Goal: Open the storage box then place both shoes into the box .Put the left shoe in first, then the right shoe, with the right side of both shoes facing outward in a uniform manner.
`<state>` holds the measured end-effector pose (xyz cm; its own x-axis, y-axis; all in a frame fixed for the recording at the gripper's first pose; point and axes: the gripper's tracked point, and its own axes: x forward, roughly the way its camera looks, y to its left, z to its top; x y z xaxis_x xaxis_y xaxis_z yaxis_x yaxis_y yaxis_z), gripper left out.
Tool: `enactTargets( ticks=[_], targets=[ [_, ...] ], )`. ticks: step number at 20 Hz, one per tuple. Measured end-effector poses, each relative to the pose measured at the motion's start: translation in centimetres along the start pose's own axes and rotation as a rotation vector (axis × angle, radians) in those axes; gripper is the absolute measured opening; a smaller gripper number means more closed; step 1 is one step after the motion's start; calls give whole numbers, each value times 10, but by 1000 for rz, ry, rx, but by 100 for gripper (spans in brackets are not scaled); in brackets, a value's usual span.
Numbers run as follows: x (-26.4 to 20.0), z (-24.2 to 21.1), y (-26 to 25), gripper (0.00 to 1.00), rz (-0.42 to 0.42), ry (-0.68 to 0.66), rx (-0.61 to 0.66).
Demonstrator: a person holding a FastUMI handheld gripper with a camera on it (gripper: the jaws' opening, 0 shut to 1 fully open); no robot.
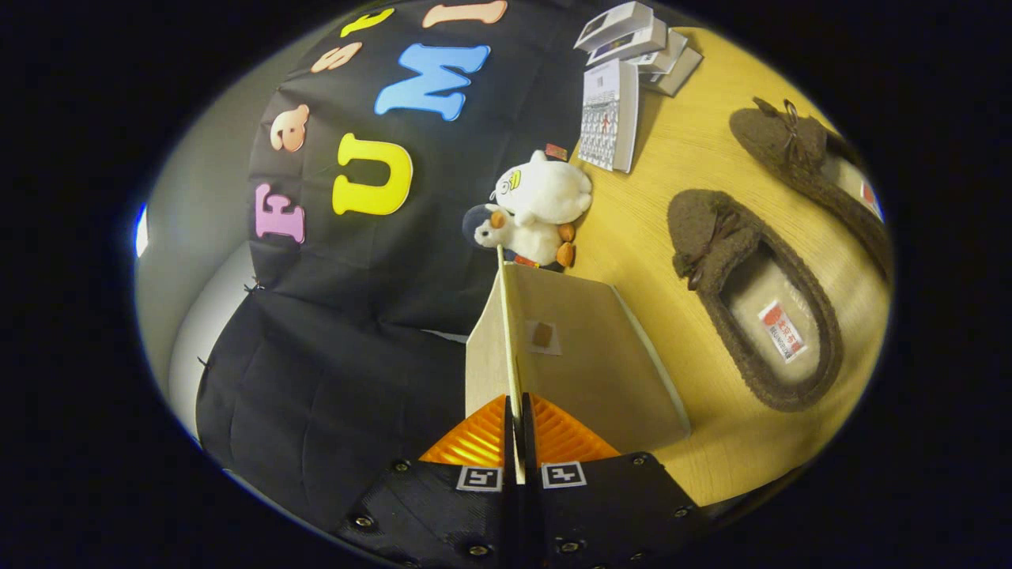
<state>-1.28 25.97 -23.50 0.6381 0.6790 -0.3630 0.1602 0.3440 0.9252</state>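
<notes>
Two shoes wait on the bench beyond the jaws, which clamp the lid edge mid-opening; next, I judge, swing it fully back.

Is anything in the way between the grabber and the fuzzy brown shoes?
The gripper is shut on the thin beige box lid; that lid stands between it and the nearer brown fuzzy slipper. The farther slipper lies beyond.

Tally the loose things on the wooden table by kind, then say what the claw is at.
Brown fuzzy slippers: 2
White plush ducks: 2
White desk calendar: 1
Small white cartons, stacked: about 4
Beige storage box: 1
Total: about 10
The claw is shut on the box's thin lid panel.
</notes>
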Motion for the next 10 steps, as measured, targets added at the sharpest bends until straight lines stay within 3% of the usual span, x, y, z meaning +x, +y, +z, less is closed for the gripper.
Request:
enactTargets(
  ticks=[10],
  targets=[
    [-2,-3,94,4,69,42,-247]
  ],
)
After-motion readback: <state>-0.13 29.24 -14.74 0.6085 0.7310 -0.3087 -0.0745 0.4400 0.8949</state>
